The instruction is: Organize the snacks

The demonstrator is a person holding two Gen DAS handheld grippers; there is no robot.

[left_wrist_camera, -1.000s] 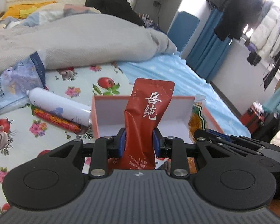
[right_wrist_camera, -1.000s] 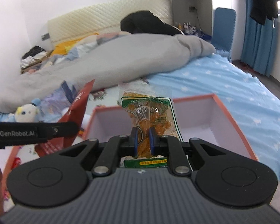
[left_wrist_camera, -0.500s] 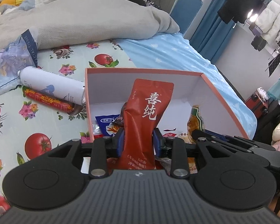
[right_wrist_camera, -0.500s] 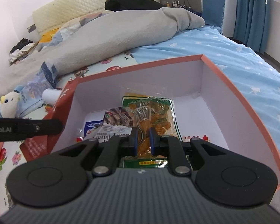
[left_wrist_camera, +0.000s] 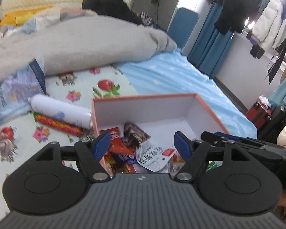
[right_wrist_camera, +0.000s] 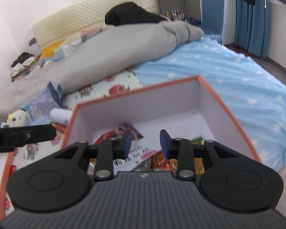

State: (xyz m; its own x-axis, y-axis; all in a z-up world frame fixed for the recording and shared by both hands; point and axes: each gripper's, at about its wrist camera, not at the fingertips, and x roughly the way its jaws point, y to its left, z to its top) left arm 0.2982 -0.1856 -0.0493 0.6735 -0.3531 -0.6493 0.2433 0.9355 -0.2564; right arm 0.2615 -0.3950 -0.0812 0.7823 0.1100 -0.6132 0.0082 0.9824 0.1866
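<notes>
While both tools hang over the box (left_wrist_camera: 209, 112), neither one grips anything. My left tool (left_wrist_camera: 144, 143) has its jaws spread wide, having just been opening, and nothing sits between the blue pads (left_wrist_camera: 103, 143); the snack packets (left_wrist_camera: 135, 145) lie loose below, inside the box. My right tool (right_wrist_camera: 145, 143) stands partly open, its jaws also just having parted, and the gap between its pads (right_wrist_camera: 165, 143) is empty too.

Box: orange rim, white inside, sitting on the bed. Contents heaped at the near end: a red pouch (left_wrist_camera: 118, 143), a dark brown packet (left_wrist_camera: 134, 136), a white packet with black lettering (left_wrist_camera: 154, 157), and orange-yellow packets (right_wrist_camera: 167, 164) near my right tool. A packet with a green edge (right_wrist_camera: 199, 139) shows beside the right tool's outer finger. The far half of the box floor is bare white.

Outside the box, touching its left wall: a white can (left_wrist_camera: 61, 110) lying on its side, with a long red-and-yellow wrapped bar (left_wrist_camera: 59, 126) just in front of it, both on the fruit-print sheet (left_wrist_camera: 104, 87). A bluish printed bag (left_wrist_camera: 19, 87) leans farther left; a small plush toy (right_wrist_camera: 17, 117) lies near it. A grey duvet (left_wrist_camera: 76, 45) is piled behind. The light blue sheet (right_wrist_camera: 238, 82) covers the right of the bed.

The right view catches my left tool's finger at the left edge, outside the box wall. Both frames are slightly blurred.
</notes>
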